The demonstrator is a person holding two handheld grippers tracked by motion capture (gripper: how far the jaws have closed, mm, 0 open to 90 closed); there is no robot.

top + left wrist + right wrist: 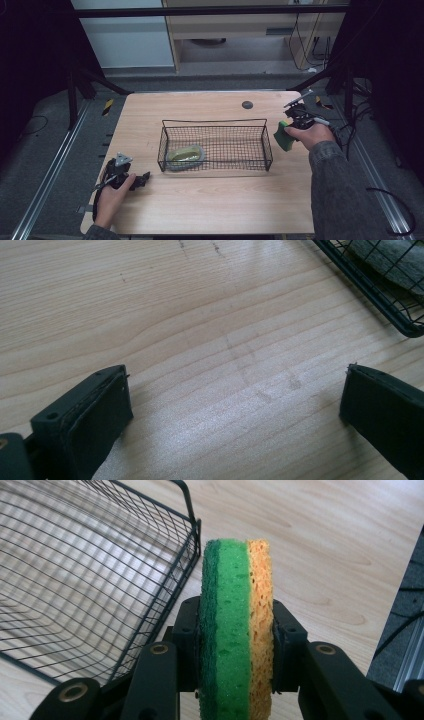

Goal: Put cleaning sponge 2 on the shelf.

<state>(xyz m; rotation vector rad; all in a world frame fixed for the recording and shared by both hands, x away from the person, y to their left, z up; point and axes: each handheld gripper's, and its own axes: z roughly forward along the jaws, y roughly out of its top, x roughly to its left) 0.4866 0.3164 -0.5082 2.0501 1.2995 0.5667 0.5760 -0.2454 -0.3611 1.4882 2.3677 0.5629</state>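
A green and orange sponge (236, 625) stands on edge between the jaws of my right gripper (235, 645), which is shut on it. From above, that right gripper (289, 131) holds the sponge (281, 136) just off the right end of a black wire basket (215, 122). A grey and yellow sponge (186, 156) lies in the basket's left front corner. My left gripper (142, 179) rests on the table at the front left, open, with bare wood between its pads (102, 425). The basket's corner (380, 295) shows at the upper right of the left gripper view.
The wooden table (210, 205) has a small dark round mark (247, 104) behind the basket. Dark floor, metal rails and cables run along both sides of the table. The basket's wire wall (165, 595) stands close to the left of the held sponge.
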